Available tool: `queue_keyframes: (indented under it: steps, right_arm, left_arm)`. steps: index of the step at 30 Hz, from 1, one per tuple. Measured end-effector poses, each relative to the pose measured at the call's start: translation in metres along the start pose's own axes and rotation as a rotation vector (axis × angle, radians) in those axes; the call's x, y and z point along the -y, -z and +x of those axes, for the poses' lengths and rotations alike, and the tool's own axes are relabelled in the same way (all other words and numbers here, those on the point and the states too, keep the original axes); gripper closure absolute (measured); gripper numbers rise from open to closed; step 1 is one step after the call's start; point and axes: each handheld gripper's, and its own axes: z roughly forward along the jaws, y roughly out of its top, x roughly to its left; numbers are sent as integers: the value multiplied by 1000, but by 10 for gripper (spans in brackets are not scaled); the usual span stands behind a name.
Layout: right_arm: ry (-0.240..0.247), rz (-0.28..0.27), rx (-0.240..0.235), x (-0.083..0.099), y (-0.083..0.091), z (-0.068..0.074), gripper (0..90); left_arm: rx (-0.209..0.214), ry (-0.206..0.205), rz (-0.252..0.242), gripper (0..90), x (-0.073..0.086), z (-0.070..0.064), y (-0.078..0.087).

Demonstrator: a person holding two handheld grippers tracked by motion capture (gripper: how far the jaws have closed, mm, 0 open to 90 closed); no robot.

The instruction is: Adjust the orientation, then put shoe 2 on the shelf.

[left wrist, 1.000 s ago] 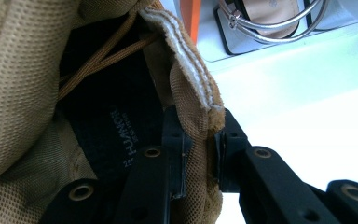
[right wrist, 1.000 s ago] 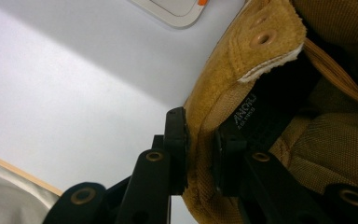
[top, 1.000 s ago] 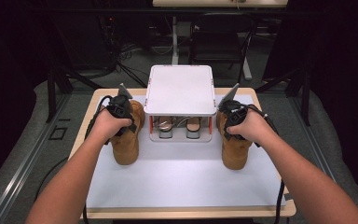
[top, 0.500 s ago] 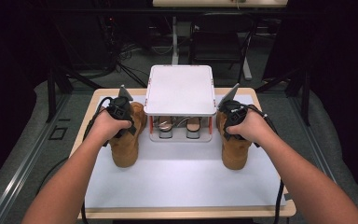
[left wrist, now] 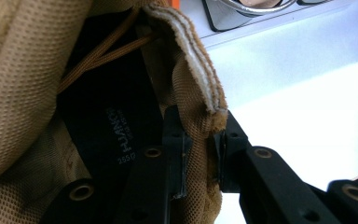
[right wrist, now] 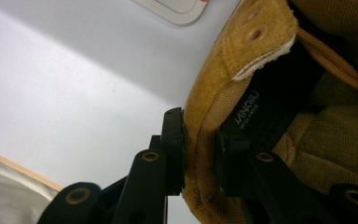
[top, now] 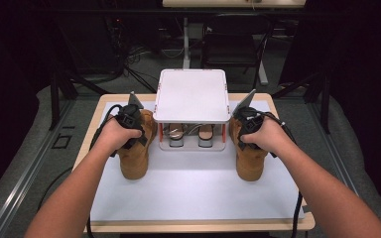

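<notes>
**Both grippers clamp a tan boot by the collar**

On the left, the left gripper (left wrist: 198, 156) pinches the collar of the left boot (top: 135, 148); its black insole reads "HUANQIU", partly cut off, with small digits too blurred to read. Centre, a white rack (top: 192, 94) hides most of the shoes beneath it. On the right, the right gripper (right wrist: 200, 149) bites the right boot (top: 249, 151), label blurred. Both boots stand on the white mat (top: 193, 193), toes toward the person, long axes front-to-back.

The left gripper (left wrist: 198, 158) has its two black jaws closed on the tan boot's collar (left wrist: 200, 98). A black insole (left wrist: 116, 121) with white lettering lies inside, and the white tabletop (left wrist: 307, 93) lies beyond.
</notes>
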Motion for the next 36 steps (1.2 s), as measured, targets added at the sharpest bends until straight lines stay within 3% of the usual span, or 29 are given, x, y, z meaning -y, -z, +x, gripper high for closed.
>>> queue_keyframes:
  steps: [8,15,23,36]
  right_arm:
    - [1,7,5,0,0,1,752]
    - [-18,2,-6,1,0,2,671]
    - [-10,13,1,0,1,3,644]
    - [-4,-2,3,-1,9,5,575]
  left_arm:
    - [-5,-10,-2,772,0,-3,-2]
    - [-18,-13,-2,759,0,-3,-1]
    - [-32,-20,3,724,-1,-6,1]
    - [-30,-32,-41,643,-1,-9,22]
